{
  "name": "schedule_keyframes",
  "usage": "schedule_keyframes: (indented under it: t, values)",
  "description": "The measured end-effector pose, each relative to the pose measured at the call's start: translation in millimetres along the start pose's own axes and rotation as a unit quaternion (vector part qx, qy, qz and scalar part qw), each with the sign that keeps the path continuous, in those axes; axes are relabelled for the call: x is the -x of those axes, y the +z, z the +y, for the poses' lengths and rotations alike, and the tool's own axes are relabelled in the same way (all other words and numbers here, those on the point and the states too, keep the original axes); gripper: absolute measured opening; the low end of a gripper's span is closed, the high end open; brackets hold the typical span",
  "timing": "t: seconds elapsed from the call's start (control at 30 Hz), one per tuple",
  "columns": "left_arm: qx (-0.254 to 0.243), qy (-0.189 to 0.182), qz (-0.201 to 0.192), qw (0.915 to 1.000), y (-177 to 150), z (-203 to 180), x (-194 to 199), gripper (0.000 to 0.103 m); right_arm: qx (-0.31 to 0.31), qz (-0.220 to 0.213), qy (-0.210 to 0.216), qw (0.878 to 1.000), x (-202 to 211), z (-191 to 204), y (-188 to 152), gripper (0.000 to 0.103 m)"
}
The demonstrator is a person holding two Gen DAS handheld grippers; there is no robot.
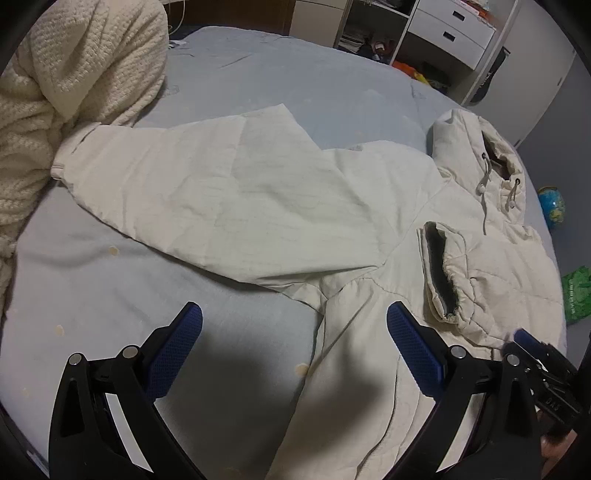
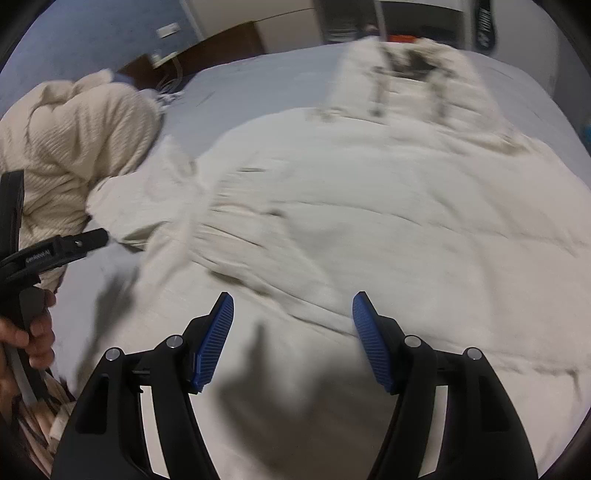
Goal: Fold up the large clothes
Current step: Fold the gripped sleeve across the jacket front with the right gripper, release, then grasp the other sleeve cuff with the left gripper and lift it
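Matt quilted cloth jacket (image 1: 258,206), chunky knit blanket (image 1: 74,74), ribbed claw pads (image 2: 218,343)

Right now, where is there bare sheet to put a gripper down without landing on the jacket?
Bare blue sheet lies under the left gripper, bordered by the outstretched sleeve above and jacket body on the right. More shows beyond the sleeve toward the shelves. Crowded: knit blanket far left, folded cuff and hood right.

Bare light-blue bedsheet (image 1: 110,295) is seen left of the spread cream padded hooded jacket (image 1: 258,206), giving open room under the left gripper (image 1: 293,328), whose jaws are spread. The far left is blocked by a bulky cream knitted blanket (image 1: 74,74), touching the sleeve end. A folded-over cuff (image 1: 443,277) is raised near the right gripper (image 2: 293,325), jaws apart above the jacket.
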State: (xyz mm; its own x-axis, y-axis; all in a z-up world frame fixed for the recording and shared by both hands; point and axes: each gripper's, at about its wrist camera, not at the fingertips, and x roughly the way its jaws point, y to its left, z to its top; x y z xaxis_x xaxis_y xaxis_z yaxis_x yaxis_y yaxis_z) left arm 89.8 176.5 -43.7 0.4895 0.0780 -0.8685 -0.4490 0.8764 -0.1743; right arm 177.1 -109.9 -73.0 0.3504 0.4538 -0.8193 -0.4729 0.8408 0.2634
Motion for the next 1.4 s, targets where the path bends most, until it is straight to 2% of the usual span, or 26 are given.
schedule_keyframes:
  t: [0.17, 0.3, 0.43, 0.57, 0.67, 0.77, 0.87, 0.97, 1.03, 1.1, 1.17, 1.2, 1.3, 1.33, 1.4]
  values:
    - [0.016, 0.021, -0.007, 0.9996, 10, 19, -2, 0.096, -0.021, 0.002, -0.025, 0.999, 29, -47, -22, 0.063]
    - [0.080, 0.008, -0.020, 0.9965, 24, 56, -7, 0.096, -0.041, -0.006, -0.041, 0.998, 57, -79, -45, 0.063]
    - [0.158, -0.014, -0.055, 0.9858, 34, 101, -13, 0.096, -0.073, -0.021, -0.043, 0.996, 77, -103, -59, 0.063]
    - [0.196, -0.040, -0.017, 0.9796, 40, 130, -32, 0.096, -0.113, -0.038, -0.041, 0.992, 88, -120, -72, 0.063]
    - [0.232, -0.037, 0.007, 0.9720, 39, 149, -43, 0.096, -0.142, -0.045, -0.033, 0.988, 91, -128, -80, 0.063]
    - [0.274, -0.064, 0.010, 0.9597, 35, 165, -51, 0.096, -0.152, -0.054, -0.029, 0.986, 94, -130, -82, 0.063]
    - [0.290, -0.092, -0.006, 0.9527, 37, 170, -54, 0.095, -0.152, -0.058, -0.031, 0.986, 95, -128, -82, 0.063]
    - [0.289, -0.110, -0.021, 0.9506, 43, 173, -57, 0.084, -0.155, -0.056, -0.036, 0.986, 94, -127, -84, 0.063]
    - [0.291, -0.117, -0.025, 0.9493, 47, 176, -62, 0.071, -0.156, -0.056, -0.037, 0.985, 94, -127, -85, 0.063]
    - [0.301, -0.122, -0.027, 0.9456, 46, 181, -68, 0.064, -0.156, -0.055, -0.040, 0.985, 93, -127, -85, 0.063]
    - [0.329, -0.140, -0.039, 0.9332, 46, 191, -72, 0.057, -0.155, -0.053, -0.042, 0.986, 92, -126, -86, 0.063]
    - [0.343, -0.149, -0.043, 0.9264, 46, 197, -73, 0.050, -0.155, -0.052, -0.043, 0.986, 91, -127, -86, 0.063]
    - [0.404, -0.185, -0.052, 0.8942, 36, 219, -79, 0.030, -0.156, -0.047, -0.044, 0.986, 88, -128, -86, 0.063]
    - [0.413, -0.191, -0.052, 0.8890, 34, 221, -80, 0.022, -0.156, -0.047, -0.045, 0.986, 87, -128, -86, 0.063]
    - [0.417, -0.201, -0.054, 0.8847, 32, 225, -79, 0.016, -0.157, -0.047, -0.044, 0.985, 86, -127, -86, 0.063]
